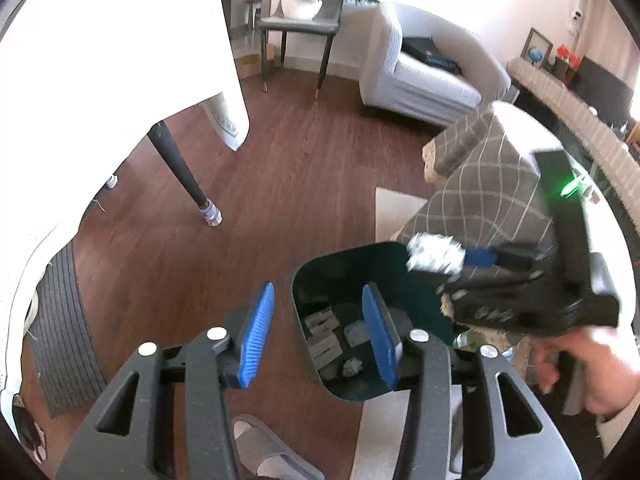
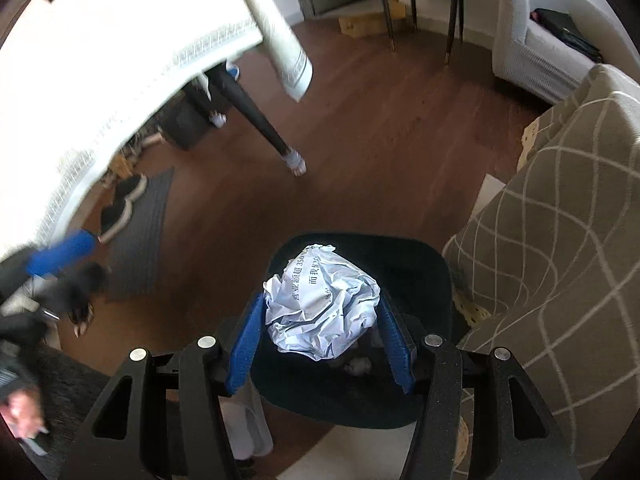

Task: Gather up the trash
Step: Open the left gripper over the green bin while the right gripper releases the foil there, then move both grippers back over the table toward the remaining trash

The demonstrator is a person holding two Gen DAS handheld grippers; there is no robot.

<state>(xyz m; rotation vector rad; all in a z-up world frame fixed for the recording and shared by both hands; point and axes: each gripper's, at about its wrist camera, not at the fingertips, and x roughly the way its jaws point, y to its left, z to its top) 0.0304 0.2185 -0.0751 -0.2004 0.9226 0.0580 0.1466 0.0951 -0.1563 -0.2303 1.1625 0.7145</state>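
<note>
Right wrist, gripper (image 2: 322,336) gripping paper ball (image 2: 322,304) over bin (image 2: 420,264)

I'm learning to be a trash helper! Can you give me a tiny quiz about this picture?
1. True or false: the right tool holds a crumpled paper ball.
2. What is right below the paper ball? A) slipper B) dark bin C) armchair
3. Fill in: the left tool is ____ and holds nothing.

Key: 1 true; 2 B; 3 open. The bin already has scraps inside.
</note>
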